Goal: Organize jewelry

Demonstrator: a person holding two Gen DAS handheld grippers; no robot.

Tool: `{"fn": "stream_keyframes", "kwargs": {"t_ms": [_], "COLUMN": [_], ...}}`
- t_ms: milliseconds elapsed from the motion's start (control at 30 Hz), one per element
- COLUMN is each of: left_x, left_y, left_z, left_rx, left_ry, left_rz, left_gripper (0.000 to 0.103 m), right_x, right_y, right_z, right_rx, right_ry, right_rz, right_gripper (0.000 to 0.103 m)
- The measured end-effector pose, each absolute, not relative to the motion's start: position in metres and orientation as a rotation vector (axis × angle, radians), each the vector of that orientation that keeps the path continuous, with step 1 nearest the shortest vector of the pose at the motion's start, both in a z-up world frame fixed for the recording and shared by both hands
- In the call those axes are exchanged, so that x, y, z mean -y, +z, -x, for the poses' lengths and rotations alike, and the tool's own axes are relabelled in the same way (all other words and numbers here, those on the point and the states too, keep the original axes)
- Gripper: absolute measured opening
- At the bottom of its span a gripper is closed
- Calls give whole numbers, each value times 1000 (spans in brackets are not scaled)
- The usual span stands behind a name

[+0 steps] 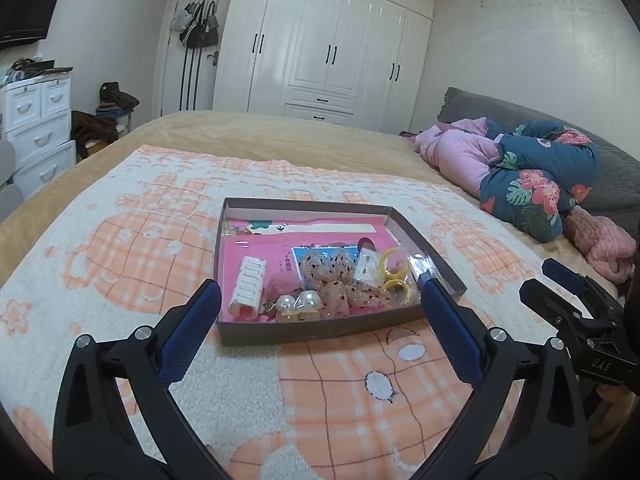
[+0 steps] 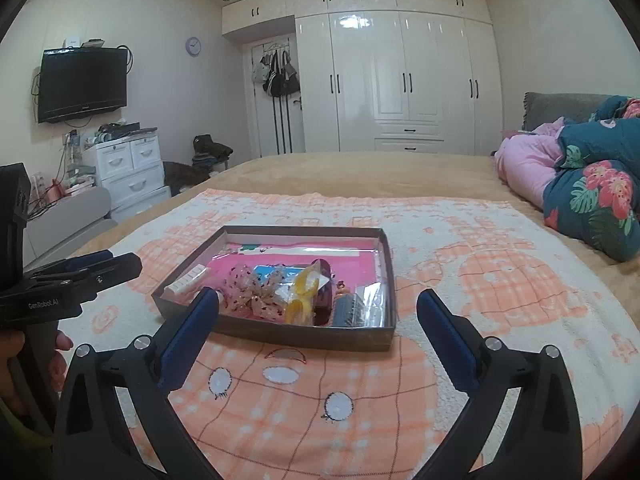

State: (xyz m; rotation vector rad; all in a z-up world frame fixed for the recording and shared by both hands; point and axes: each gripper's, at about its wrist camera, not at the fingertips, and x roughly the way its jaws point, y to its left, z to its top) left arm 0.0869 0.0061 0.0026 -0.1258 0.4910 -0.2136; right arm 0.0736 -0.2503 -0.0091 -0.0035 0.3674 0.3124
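Blanket (image 1: 120,264) on the bed carries the box (image 1: 240,330), the landmark here. Box sits dead ahead of both grippers, long axis running away from them, near wall closest. All jewelry lies inside it, bunched toward the near end: white clip (image 1: 248,286) near-left, pearls (image 1: 300,302) at the near wall, yellow rings (image 1: 394,276) near-right. Left gripper (image 1: 320,300) released, empty, tips just over the near wall. Right gripper (image 2: 318,312) released, empty, similar standoff. Left looks marginally nearer to the clip.
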Motion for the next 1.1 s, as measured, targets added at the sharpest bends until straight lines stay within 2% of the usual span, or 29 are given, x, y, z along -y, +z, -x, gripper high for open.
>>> {"fn": "stream_keyframes", "kwargs": {"t_ms": [1100], "left_x": [-8], "left_y": [-9], "left_z": [-48], "left_rx": [-468], "left_ry": [-214], "left_rz": [98], "left_gripper": [92], "right_x": [254], "right_y": [-21], "right_z": [-43], "right_rx": [-321], "right_ry": [303], "right_rz": [24], "right_gripper": [97]}}
